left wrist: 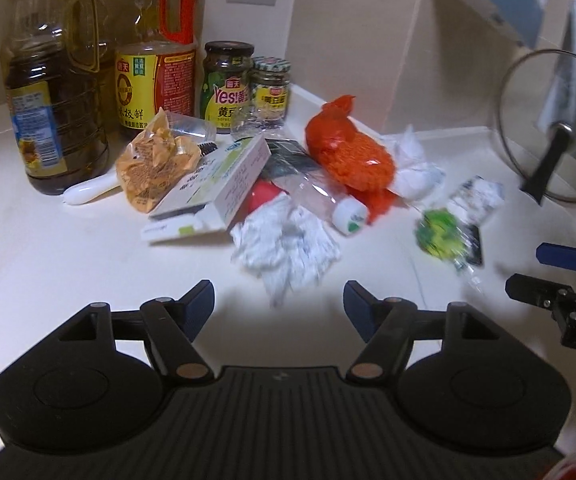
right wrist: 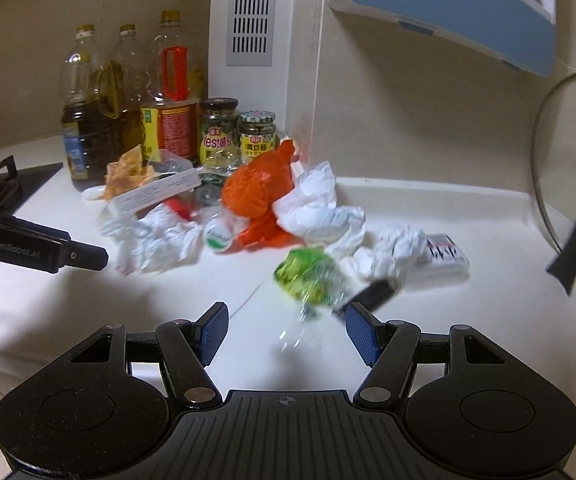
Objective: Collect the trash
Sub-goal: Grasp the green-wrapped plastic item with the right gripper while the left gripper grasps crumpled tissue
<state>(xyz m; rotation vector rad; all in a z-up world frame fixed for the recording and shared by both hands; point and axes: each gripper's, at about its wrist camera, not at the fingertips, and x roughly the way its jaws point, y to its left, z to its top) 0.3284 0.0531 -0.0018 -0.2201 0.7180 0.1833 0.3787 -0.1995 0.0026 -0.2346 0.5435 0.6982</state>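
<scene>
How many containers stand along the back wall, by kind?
Oil and sauce bottles: 3, including the dark oil bottle and the red-handled bottle.
Glass jars: 2, the taller jar and the shorter jar.
Total: 5

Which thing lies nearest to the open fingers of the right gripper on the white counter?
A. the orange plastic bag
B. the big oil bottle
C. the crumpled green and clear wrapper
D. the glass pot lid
C: in the right wrist view the crumpled green and clear wrapper lies just ahead of the right gripper, while the orange plastic bag sits farther back in the pile.
</scene>
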